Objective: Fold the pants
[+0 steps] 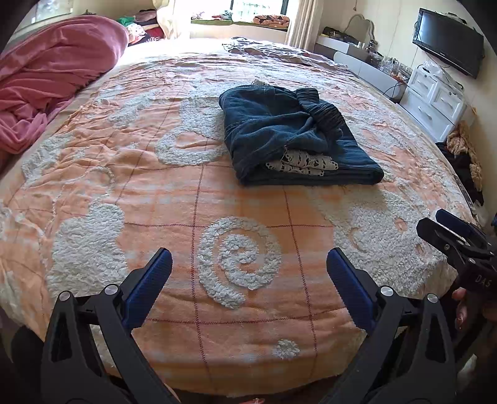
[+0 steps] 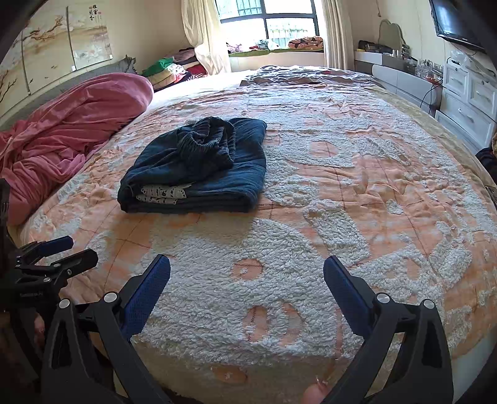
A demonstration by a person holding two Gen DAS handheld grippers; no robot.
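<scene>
**Folded pants on the bed, both grippers held back**

Here, only the right wrist view shows the window (image 2: 267, 23) and wall painting (image 2: 59, 40); the left wrist view alone shows the whole television (image 1: 447, 42). The dark blue pants (image 1: 295, 136) lie folded in a bundle on the orange-and-white bedspread (image 1: 155, 199) — ribbed waistband bunched on top, patterned lining peeking out. Left gripper (image 1: 248, 273) and right gripper (image 2: 247, 275) hover near, jaws spread, holding nothing.

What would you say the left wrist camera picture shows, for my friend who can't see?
Dark blue folded pants lie on a bed with an orange-and-white blanket. The open left gripper hovers near the bed's edge, apart from them. A pink quilt is heaped at the far left.
</scene>
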